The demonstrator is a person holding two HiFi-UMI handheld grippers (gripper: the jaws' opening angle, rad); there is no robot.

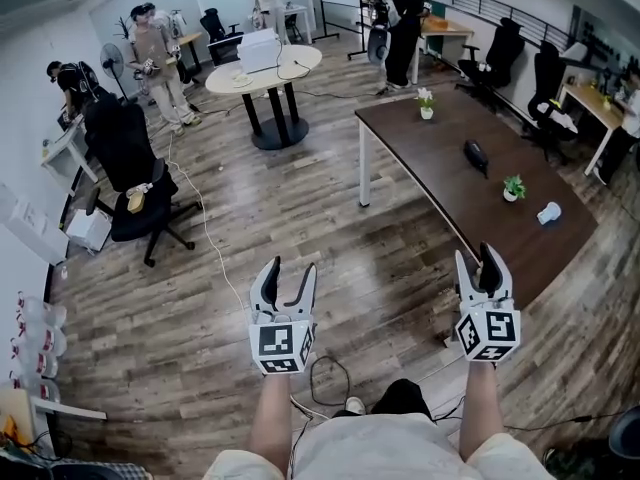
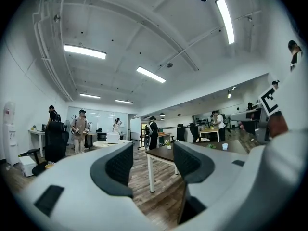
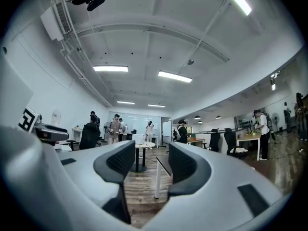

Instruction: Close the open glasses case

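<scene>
A dark glasses case (image 1: pixel 475 154) lies on the long brown table (image 1: pixel 440 193) ahead to the right; from here I cannot tell how far its lid stands open. Both grippers hang in the air over the wooden floor, well short of the case. My left gripper (image 1: pixel 290 268) is open with nothing between its fingers, and the left gripper view shows its jaws (image 2: pixel 153 165) parted with the table's corner (image 2: pixel 161 153) beyond. My right gripper (image 1: pixel 477 258) is open and empty at the table's near edge, with its jaws (image 3: pixel 151 165) standing apart.
The table also bears two small potted plants (image 1: pixel 427 105) (image 1: pixel 513 187) and a white cup (image 1: pixel 549 213). A round white table (image 1: pixel 265 73) and a black office chair (image 1: pixel 125 168) stand to the left. Several people are at the back. A cable (image 1: pixel 325 373) lies by my feet.
</scene>
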